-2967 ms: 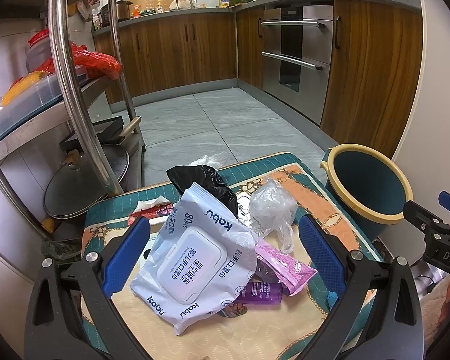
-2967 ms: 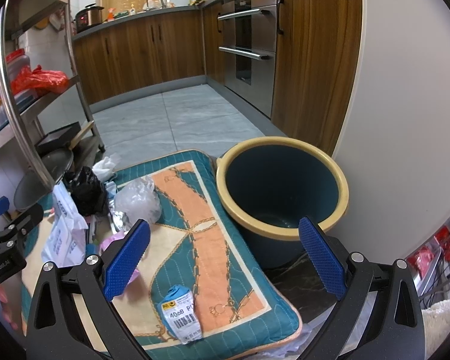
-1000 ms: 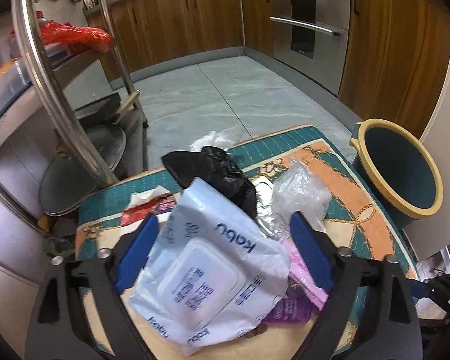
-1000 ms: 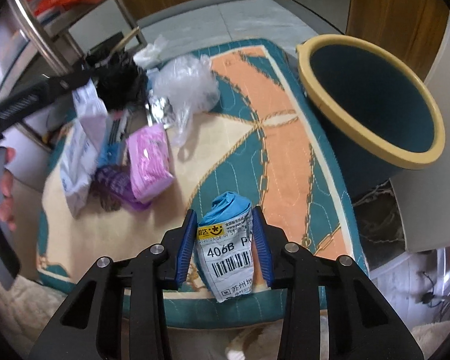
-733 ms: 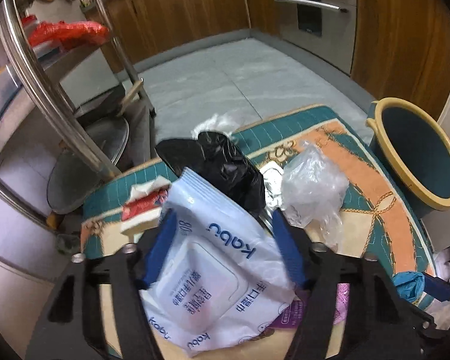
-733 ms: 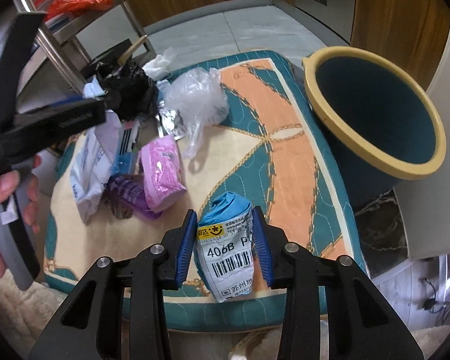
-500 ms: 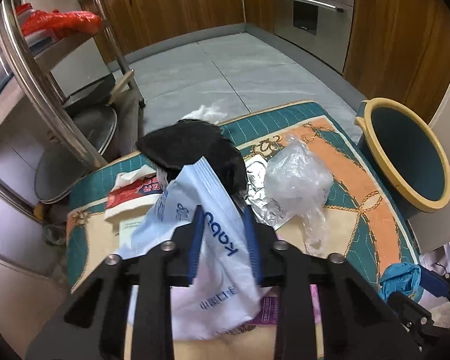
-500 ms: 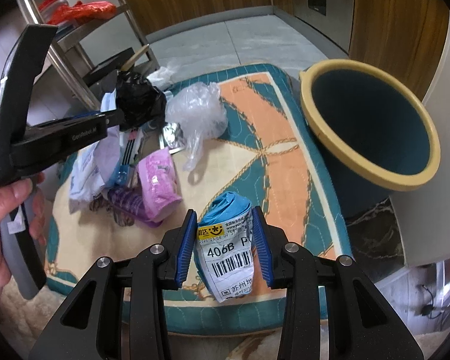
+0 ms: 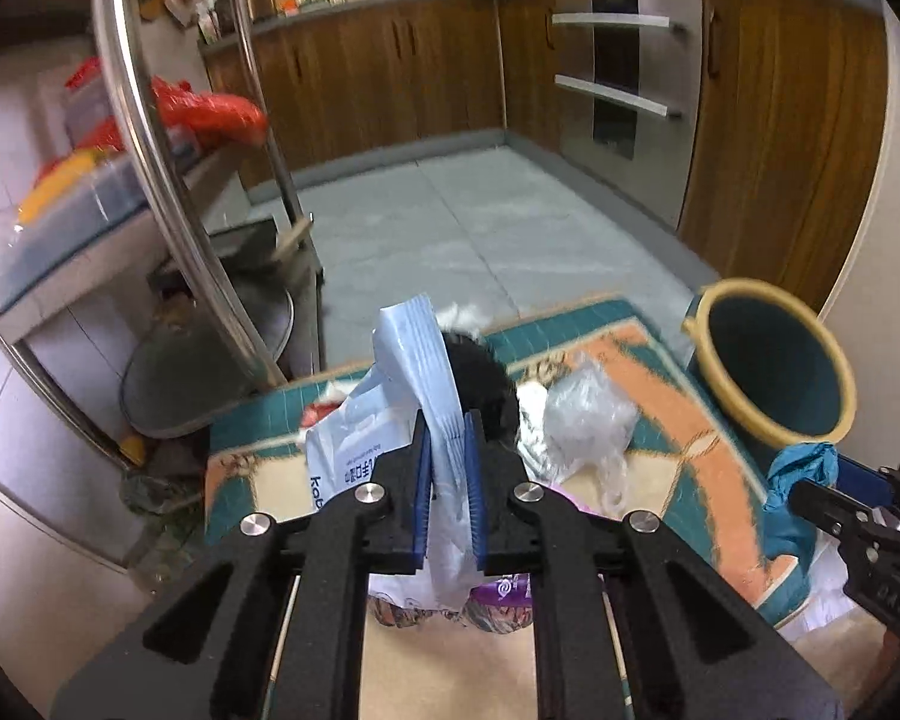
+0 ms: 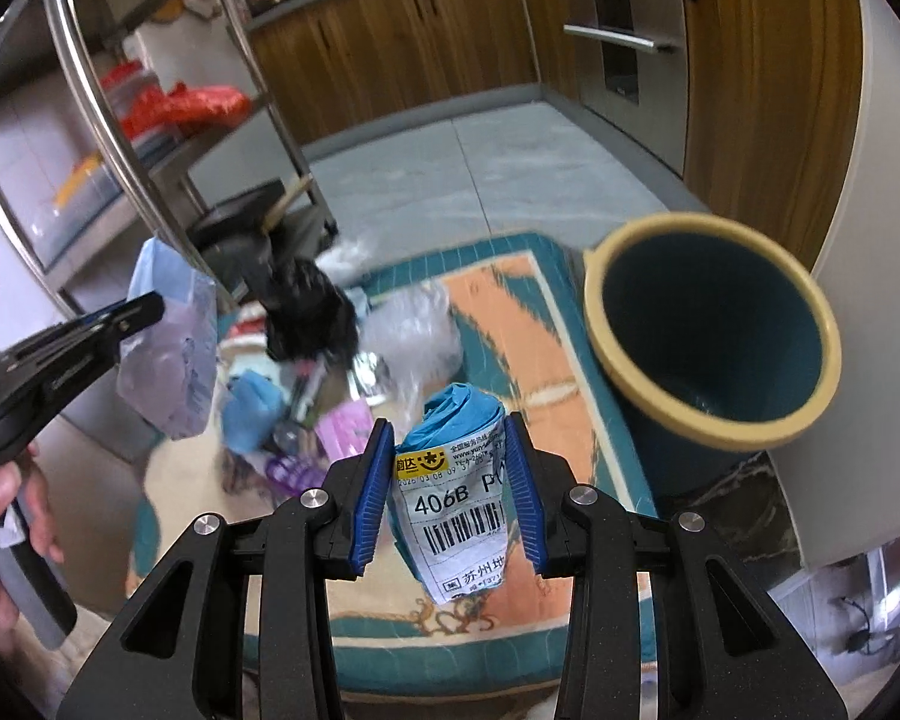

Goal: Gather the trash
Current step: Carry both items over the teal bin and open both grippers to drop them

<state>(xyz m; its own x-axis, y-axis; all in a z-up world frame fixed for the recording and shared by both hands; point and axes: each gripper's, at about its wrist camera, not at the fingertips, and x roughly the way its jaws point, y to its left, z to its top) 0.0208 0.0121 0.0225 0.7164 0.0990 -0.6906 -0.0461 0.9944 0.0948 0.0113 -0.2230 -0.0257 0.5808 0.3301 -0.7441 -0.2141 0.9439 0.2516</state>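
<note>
Listing by view, against the frames three seconds earlier.
Left wrist, left gripper [image 9: 447,480]: clenched on wet-wipes pack [image 9: 414,372], which had lain flat on the mat; jaws then stood wide apart.
Left wrist, pack position: lifted off patterned mat [image 9: 648,360], standing edge-up in front of black bag [image 9: 486,384].
Right wrist, right gripper [image 10: 448,495]: clamped on blue parcel bag [image 10: 459,480], formerly lying on the mat between spread jaws.
Right wrist, parcel position: raised above mat, near teal bin [image 10: 711,339].
Right wrist, remaining litter: clear plastic bag [image 10: 414,330], pink wrapper [image 10: 345,426] on mat as before.
</note>
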